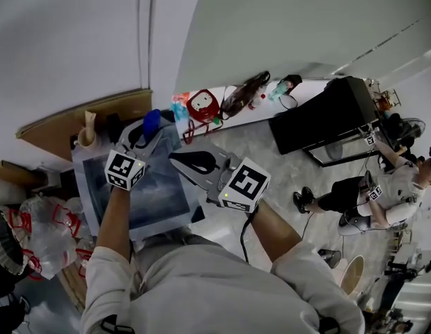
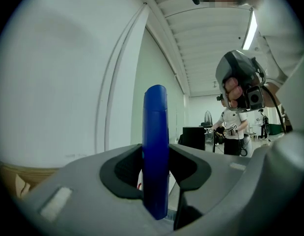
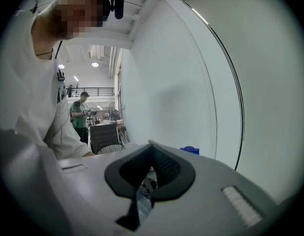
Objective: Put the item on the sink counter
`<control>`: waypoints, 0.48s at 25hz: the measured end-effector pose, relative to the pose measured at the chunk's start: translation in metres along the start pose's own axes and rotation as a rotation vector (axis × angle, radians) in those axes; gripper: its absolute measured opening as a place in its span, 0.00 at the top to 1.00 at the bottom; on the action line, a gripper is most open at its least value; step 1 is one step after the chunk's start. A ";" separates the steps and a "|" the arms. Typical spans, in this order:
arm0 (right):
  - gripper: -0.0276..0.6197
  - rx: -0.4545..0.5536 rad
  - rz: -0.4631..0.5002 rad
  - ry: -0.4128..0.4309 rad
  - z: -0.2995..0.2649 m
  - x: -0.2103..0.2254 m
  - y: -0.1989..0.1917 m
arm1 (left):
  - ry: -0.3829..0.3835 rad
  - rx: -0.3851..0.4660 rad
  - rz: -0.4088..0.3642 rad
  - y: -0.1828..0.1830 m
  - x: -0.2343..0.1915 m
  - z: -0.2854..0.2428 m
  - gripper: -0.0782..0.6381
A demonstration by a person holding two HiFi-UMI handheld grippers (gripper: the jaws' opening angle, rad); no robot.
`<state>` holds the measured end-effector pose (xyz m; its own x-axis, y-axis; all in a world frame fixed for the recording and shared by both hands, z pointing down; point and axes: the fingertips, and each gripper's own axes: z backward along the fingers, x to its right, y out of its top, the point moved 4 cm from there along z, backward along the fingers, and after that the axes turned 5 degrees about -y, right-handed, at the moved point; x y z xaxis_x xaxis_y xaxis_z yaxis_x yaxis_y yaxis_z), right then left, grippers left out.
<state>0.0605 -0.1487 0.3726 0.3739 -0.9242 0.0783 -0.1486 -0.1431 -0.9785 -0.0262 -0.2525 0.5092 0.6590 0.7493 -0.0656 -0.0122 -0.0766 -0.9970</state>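
White wall (image 1: 76, 40) fills the background ahead of both grippers, and a steel sink (image 1: 86, 186) sits directly below them.

Left gripper (image 2: 155, 173): clamped on the blue item (image 2: 155, 127). The item stands upright between the jaws, its rounded top well above the jaw tips and its lower end sunk into the gap. It is flat and narrow seen from this side; I cannot tell what sort of thing it is. In the head view I hold it in the air over the far edge of the sink, touching nothing but the jaws.

Right gripper (image 3: 151, 168): jaws pressed together at the tips, nothing between them. It hangs just to the right of the left gripper, tips pointing toward it, apart from the blue item. The left gripper view shows the hand (image 2: 234, 90) wrapped round its handle.

Beyond the right gripper:
- a white ledge (image 1: 309, 88) along the wall carries a red bag (image 1: 202, 105), a dark bag (image 1: 244, 92) and a bottle (image 1: 279, 88)
- a black cabinet (image 1: 326, 113) stands past them
- another person (image 1: 382, 190) is low on the floor, well to the right

Plastic bags (image 1: 41, 235) lie left of the left gripper, beside the sink.
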 end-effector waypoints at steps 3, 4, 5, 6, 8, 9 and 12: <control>0.95 -0.009 -0.010 0.014 -0.006 0.007 -0.007 | 0.017 -0.005 0.004 -0.013 -0.007 -0.007 0.68; 0.95 -0.012 -0.014 0.018 -0.008 0.010 -0.009 | 0.022 -0.010 0.001 -0.017 -0.009 -0.010 0.68; 0.95 -0.016 -0.018 0.023 -0.010 0.012 -0.011 | 0.029 -0.017 -0.004 -0.021 -0.011 -0.013 0.68; 0.95 -0.021 -0.023 0.026 -0.012 0.015 -0.014 | 0.038 -0.023 -0.009 -0.025 -0.013 -0.015 0.68; 0.95 -0.031 -0.032 0.030 -0.016 0.021 -0.020 | 0.060 -0.034 -0.014 -0.033 -0.019 -0.020 0.68; 0.95 -0.036 -0.036 0.031 -0.017 0.024 -0.023 | 0.070 -0.036 -0.011 -0.036 -0.022 -0.022 0.68; 0.95 -0.046 -0.045 0.035 -0.023 0.032 -0.029 | 0.105 -0.033 0.007 -0.048 -0.031 -0.027 0.68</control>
<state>0.0556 -0.1820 0.4080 0.3491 -0.9281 0.1295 -0.1748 -0.2003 -0.9640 -0.0253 -0.2900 0.5599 0.7343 0.6755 -0.0664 0.0065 -0.1049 -0.9945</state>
